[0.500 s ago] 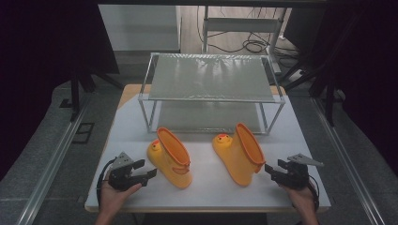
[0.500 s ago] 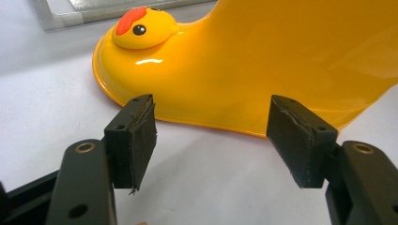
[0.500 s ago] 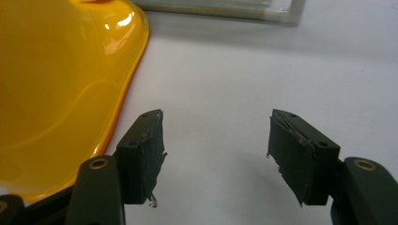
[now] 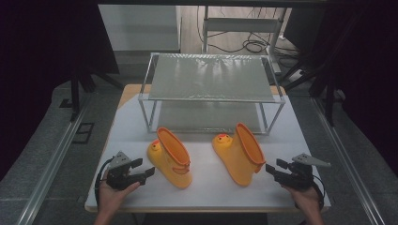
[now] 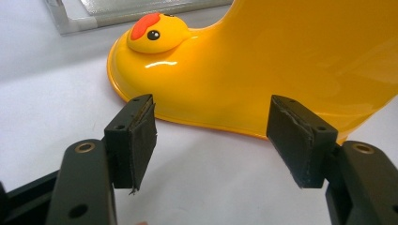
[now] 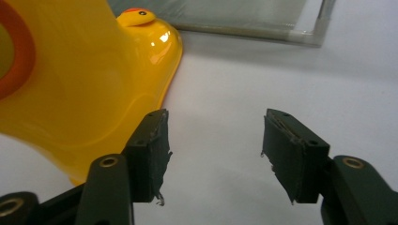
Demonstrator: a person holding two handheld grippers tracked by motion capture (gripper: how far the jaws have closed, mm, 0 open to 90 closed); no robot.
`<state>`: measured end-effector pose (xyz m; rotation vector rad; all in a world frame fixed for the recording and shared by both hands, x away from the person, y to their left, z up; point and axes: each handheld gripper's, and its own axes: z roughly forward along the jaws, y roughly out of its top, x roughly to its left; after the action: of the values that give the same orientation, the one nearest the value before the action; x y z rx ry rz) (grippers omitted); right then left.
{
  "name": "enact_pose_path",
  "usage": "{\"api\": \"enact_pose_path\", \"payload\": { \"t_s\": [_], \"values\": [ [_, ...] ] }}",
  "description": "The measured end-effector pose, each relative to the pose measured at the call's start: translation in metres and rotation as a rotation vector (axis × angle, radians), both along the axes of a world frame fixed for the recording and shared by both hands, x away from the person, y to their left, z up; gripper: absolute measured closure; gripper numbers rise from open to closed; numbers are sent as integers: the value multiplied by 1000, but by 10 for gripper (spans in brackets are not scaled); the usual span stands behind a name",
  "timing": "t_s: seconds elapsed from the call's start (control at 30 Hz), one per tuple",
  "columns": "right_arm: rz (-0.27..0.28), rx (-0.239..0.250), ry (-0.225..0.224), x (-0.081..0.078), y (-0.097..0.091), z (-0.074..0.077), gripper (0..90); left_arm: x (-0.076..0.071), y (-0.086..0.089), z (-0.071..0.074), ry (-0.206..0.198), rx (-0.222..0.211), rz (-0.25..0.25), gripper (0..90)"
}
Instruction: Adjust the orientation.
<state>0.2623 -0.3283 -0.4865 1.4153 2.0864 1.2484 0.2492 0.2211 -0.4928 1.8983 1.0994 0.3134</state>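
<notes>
Two yellow duck boots stand on the table [image 4: 206, 192] before the rack [image 4: 211, 79]. Left boot [image 4: 171, 157] lies just inboard of the left gripper [image 4: 141, 169], right boot [image 4: 241, 152] just inboard of the right gripper [image 4: 277, 169] (each hand nearer its own). Both jaws spread, empty.

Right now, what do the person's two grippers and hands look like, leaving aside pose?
Both the left gripper and the right gripper are black, with two flat jaws lined with dark, frayed-edged pads. Brass-coloured rivets sit at the jaw bases. Each carries a grey three-cornered plate on top and trails a black cable. The hands are bare; no sleeves are visible.
</notes>
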Motion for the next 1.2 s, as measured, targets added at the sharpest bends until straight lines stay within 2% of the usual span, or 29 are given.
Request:
{"api": "enact_pose_path", "payload": {
  "t_s": [0.03,0.13,0.33,0.5,0.63,0.8,0.9,0.93,0.97,1.07,1.2],
  "values": [
    [19,-20,6,0,2,1,440,0,0,0,1,-1,-1,335],
    [31,-22,1,-1,4,2,440,0,0,1,1,-1,-3,336],
    [43,8,-11,-4,5,11,437,-1,0,2,-1,-6,-1,336],
    [54,27,-24,-8,6,25,451,0,1,2,6,-13,4,338],
    [68,38,-43,-12,6,46,461,0,2,3,7,-22,4,339],
    [88,78,-78,-17,6,67,463,1,1,4,4,-22,-4,340],
    [92,92,-109,-20,7,87,465,2,-1,3,9,-22,-10,340],
    [101,100,-132,-22,8,101,467,2,-2,3,9,-21,-13,340],
    [101,100,-132,-22,8,101,467,2,-2,3,10,-21,-12,340],
    [127,115,-148,-25,15,124,476,3,-4,3,12,-21,-17,340],
    [146,106,-145,-23,21,133,485,3,-6,3,15,-22,-23,340]
  ]
}}
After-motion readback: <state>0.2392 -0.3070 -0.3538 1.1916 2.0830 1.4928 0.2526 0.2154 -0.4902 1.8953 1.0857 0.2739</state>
